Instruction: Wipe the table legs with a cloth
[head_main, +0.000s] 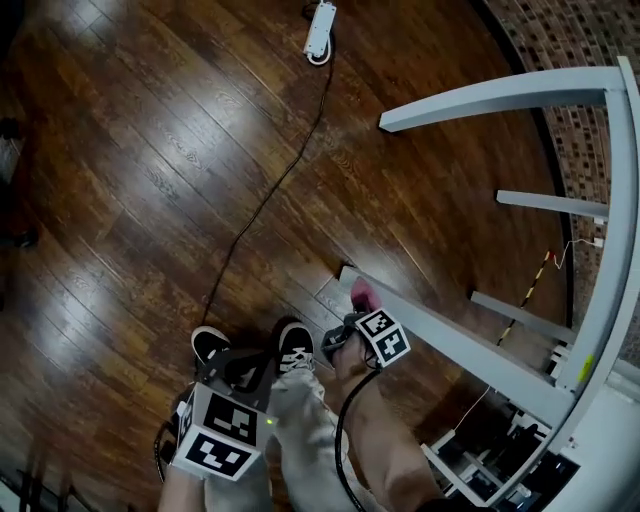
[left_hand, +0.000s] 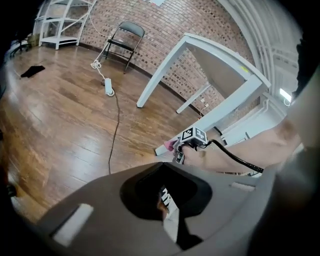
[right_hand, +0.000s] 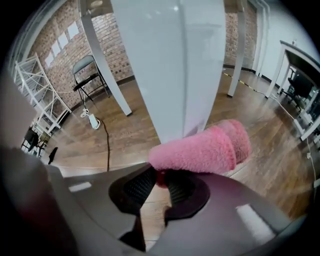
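Note:
The white table's near leg slants down to the wooden floor. A fluffy pink cloth lies against its lower end, and my right gripper is shut on that cloth. In the right gripper view the cloth sits across the jaw tips of the right gripper, pressed to the broad white leg. My left gripper hangs low by the person's legs, away from the table. It holds nothing, and in its own view the left gripper shows its jaws shut.
A power strip and its black cable lie on the floor to the left of the table. Other white legs stand beyond. The person's black shoes are beside the grippers. A folding chair and white shelving stand by the brick wall.

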